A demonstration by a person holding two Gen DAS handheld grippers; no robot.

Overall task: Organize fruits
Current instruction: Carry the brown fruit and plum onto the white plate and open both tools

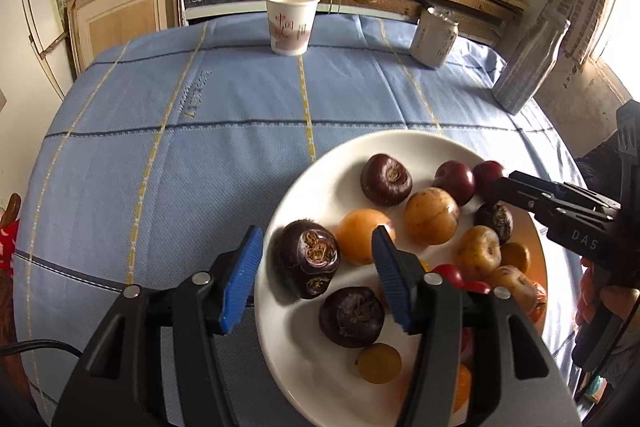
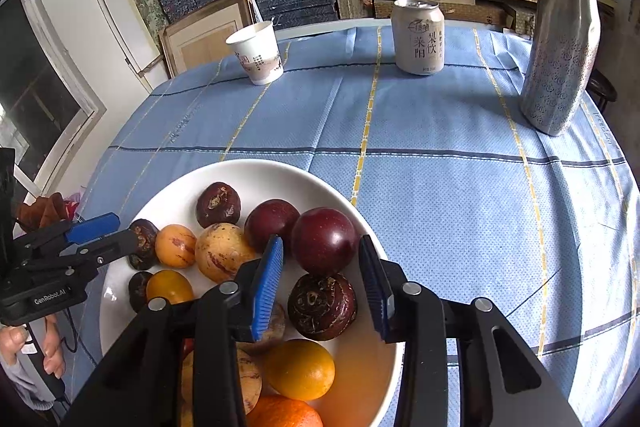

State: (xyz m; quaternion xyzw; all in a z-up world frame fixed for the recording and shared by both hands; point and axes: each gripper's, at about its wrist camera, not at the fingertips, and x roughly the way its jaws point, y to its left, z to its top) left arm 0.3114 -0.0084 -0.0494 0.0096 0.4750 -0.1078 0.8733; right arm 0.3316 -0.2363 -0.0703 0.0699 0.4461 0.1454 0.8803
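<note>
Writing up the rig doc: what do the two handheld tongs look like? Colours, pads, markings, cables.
Both match: black plastic bodies with silver pivot bolts and blue ribbed pads. The left tongs trail a black cable and read "GenRobot.AI" in the right wrist view; the right tongs read "DAS" in the left wrist view. Bare fingers grip both handles; no sleeve detail is clear.

The plate's [image 1: 320,367] near rim runs off the bottom of the left wrist view, and the left claw [image 1: 316,279] covers some of the fruit at that side. In the right wrist view an orange [image 2: 280,413] is cut by the bottom edge. The left claw [image 2: 110,237] there hides part of a dark fruit [image 2: 144,241]. The cup's [image 1: 291,23] print is too blurred to read.
</note>
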